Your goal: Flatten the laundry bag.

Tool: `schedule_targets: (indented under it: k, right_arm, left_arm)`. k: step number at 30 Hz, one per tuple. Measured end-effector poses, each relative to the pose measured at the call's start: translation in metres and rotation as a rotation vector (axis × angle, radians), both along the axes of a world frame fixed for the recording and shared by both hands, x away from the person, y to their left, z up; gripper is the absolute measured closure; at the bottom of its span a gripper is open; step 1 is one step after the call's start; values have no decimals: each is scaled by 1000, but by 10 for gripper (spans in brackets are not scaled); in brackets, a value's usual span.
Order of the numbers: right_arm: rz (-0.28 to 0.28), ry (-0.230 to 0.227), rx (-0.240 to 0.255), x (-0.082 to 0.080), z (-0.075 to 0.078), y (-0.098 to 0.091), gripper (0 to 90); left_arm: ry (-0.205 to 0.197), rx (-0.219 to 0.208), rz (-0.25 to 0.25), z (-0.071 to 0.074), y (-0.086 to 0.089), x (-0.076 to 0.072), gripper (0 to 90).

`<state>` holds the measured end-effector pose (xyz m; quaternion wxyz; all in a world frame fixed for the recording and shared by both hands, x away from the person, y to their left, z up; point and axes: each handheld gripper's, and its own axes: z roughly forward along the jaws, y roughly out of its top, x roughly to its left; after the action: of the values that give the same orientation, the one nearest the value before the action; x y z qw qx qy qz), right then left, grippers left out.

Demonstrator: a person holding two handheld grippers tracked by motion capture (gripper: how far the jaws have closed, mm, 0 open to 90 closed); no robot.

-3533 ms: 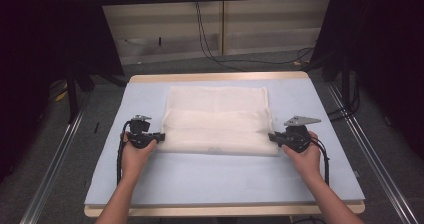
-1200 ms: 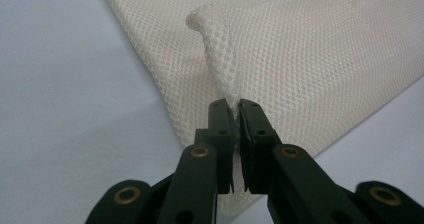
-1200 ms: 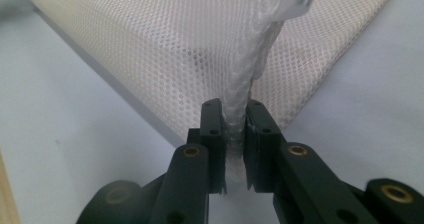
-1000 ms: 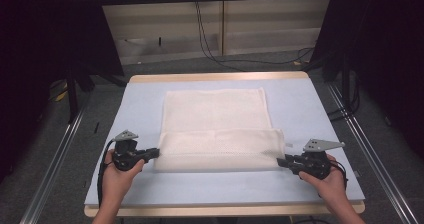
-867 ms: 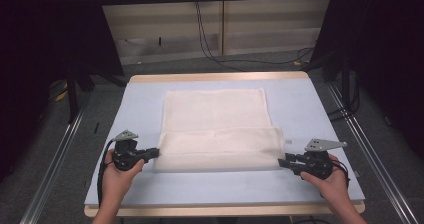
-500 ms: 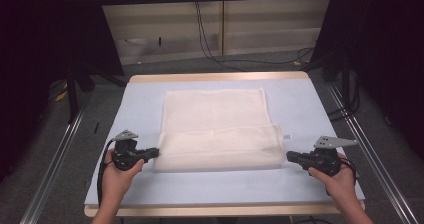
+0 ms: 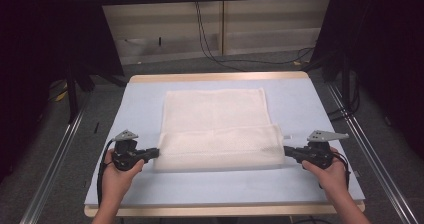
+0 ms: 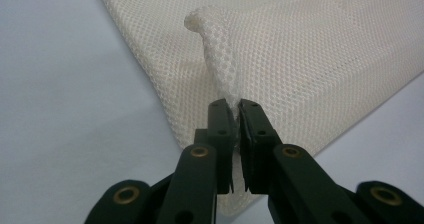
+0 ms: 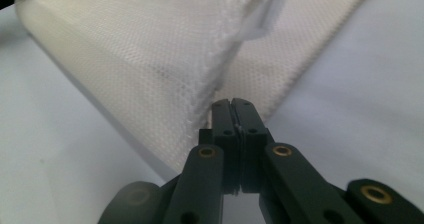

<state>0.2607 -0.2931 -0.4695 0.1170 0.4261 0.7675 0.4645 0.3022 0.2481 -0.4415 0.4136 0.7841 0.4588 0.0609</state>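
My left tool (image 8: 235, 115) is pinching the near-left corner of the half-folded mesh cloth (image 7: 220, 134) mid-surface, but my right tool (image 9: 234, 115) looks clamped on nothing, so pulling now could skew the fold.

You will find no legible text, label, brand, number or sign in any of the three views. The small white tab (image 9: 262, 15) at the edge of the mesh cloth (image 7: 215, 129) is blurred in the right gripper view and too small in the high view, so you cannot tell whether it carries print.
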Motion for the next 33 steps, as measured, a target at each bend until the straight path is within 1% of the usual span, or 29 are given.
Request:
schedule_targets:
  k: [1,2,3,4,5,7,12,14,15,16,17,19,21,22,23,24,25,28,31,33]
  right_arm:
    - [7,-3,-4,-1,1,2,889]
    - [17,-6,-4,-1,1,3,890]
    - [30,-3,1,-2,0,3,890]
    - [39,4,8,-4,-1,2,891]
    - [45,13,14,-6,-3,2,893]
    - [60,32,-3,-10,-7,-1,893]
    - [93,50,-27,-14,-12,-2,897]
    - [97,59,-34,-15,-12,-1,897]
    - [102,59,-42,-14,-13,-1,897]
    - [104,59,-49,-14,-14,-1,897]
    - [111,64,-57,-14,-14,-1,898]
    - [112,68,-63,-14,-15,0,898]
    - [111,77,-60,-14,-16,-1,898]
    - [110,81,-60,-15,-16,-1,897]
    - [111,81,-63,-14,-16,-1,898]
    - [110,81,-63,-15,-16,-1,898]
    - [112,79,-65,-15,-16,-1,898]
    - [115,80,-71,-15,-17,-1,898]
    - [117,80,-74,-14,-17,-1,898]
    - [118,82,-74,-14,-17,-1,898]
  left_arm:
    - [2,2,-8,0,1,0,846]
    - [3,-4,-11,0,2,0,845]
    - [5,-15,-6,0,2,-1,843]
    - [6,-10,-14,0,3,-1,840]
    - [5,-15,-9,0,3,-2,837]
    - [11,-20,-13,1,4,-2,831]
    - [20,-42,-9,1,7,-2,810]
    - [23,-59,-1,1,8,-2,788]
    - [23,-56,0,1,9,-1,772]
    - [28,-64,-1,2,11,-1,762]
    - [30,-57,-3,2,12,-1,743]
    - [45,-63,-3,2,14,-1,719]
    - [54,-71,-4,2,17,0,708]
    - [58,-77,2,3,18,0,699]
    - [58,-74,7,3,20,0,697]
    - [61,-88,12,3,23,0,696]
    - [61,-89,13,4,25,1,695]
    - [66,-92,34,5,33,1,696]
    - [74,-91,56,5,39,1,733]
    - [80,-85,54,4,40,2,758]
